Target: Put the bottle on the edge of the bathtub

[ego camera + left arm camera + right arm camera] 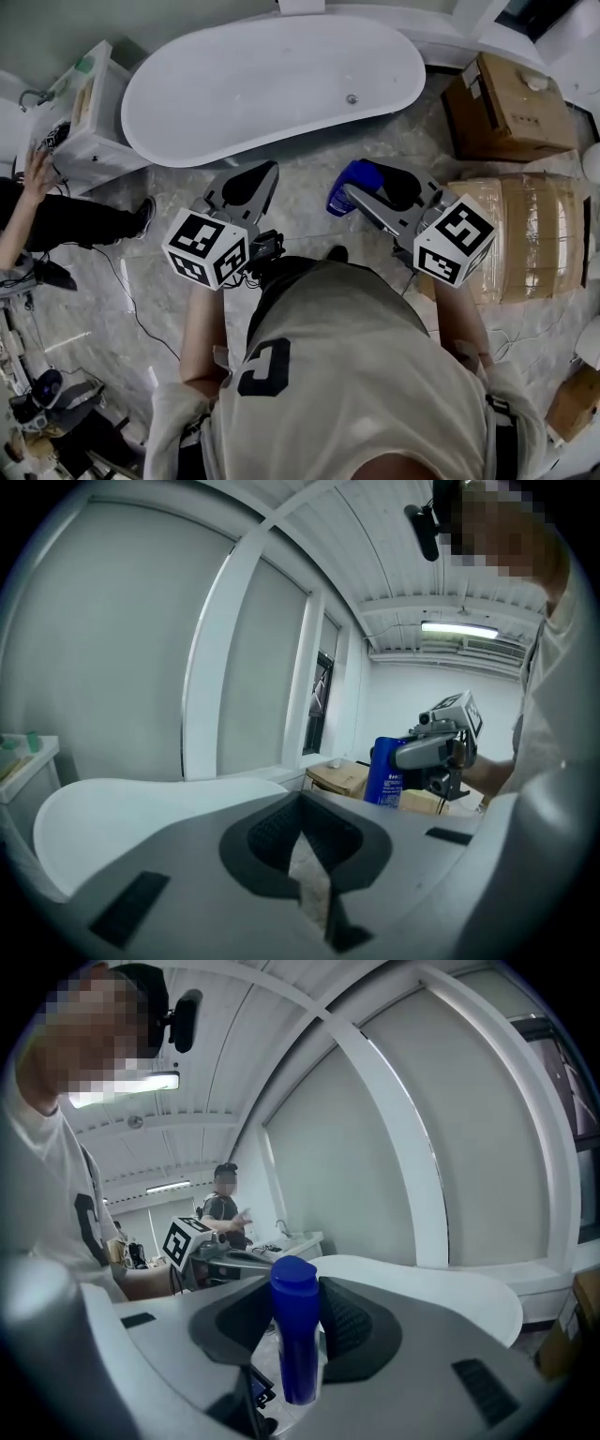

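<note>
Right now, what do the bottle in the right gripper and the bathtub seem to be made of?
Bottle: probably plastic, opaque blue with a smooth, faintly shiny skin and moulded cap. Bathtub: glossy white, seamless rounded shell, likely acrylic or enamelled; the look leaves that open.

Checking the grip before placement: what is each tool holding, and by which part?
The right tool clamps the blue bottle by its body, below the cap. The left tool holds nothing.
</note>
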`<state>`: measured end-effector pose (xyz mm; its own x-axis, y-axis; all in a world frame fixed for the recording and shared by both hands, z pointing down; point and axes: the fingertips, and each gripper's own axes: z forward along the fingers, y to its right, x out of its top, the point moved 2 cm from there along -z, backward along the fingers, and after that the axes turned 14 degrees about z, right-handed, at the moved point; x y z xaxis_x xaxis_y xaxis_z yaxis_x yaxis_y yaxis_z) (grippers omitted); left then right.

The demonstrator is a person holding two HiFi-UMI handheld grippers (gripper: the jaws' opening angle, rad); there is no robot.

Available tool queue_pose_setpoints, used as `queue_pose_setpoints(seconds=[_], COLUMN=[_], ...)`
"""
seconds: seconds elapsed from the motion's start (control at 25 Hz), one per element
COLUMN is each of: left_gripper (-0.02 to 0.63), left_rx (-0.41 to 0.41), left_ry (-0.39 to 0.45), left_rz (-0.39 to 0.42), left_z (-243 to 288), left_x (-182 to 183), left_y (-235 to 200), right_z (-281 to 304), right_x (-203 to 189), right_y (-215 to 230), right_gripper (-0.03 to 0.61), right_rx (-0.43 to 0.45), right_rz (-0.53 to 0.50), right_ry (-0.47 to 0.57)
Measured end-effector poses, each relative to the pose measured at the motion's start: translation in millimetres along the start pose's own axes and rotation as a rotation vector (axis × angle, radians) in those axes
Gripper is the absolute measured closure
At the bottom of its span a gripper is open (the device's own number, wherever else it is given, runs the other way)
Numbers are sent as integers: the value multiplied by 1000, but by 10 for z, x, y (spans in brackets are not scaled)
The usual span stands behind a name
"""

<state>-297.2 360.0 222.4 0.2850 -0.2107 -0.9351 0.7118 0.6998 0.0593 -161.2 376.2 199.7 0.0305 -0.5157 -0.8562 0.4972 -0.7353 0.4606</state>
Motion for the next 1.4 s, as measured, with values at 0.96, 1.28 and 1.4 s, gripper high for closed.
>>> queue_pose_setpoints(seconds=[0.96,1.28,1.4], left_gripper=[557,557,557], left_rx=[-163,-210,-223], left_ry=[88,83,90], left_rz=[-11,-41,-62], left_z=[790,993,1099], left_x=[190,118,118], left_y=[-573,-1201,-1318], right_z=[404,786,845], right_x=[479,737,783], right_y=[786,1060,1121], right_gripper=[419,419,419], right_rx=[-163,-253,-278], right_rz=[20,35,29], right_ry=[-20,-12,-10])
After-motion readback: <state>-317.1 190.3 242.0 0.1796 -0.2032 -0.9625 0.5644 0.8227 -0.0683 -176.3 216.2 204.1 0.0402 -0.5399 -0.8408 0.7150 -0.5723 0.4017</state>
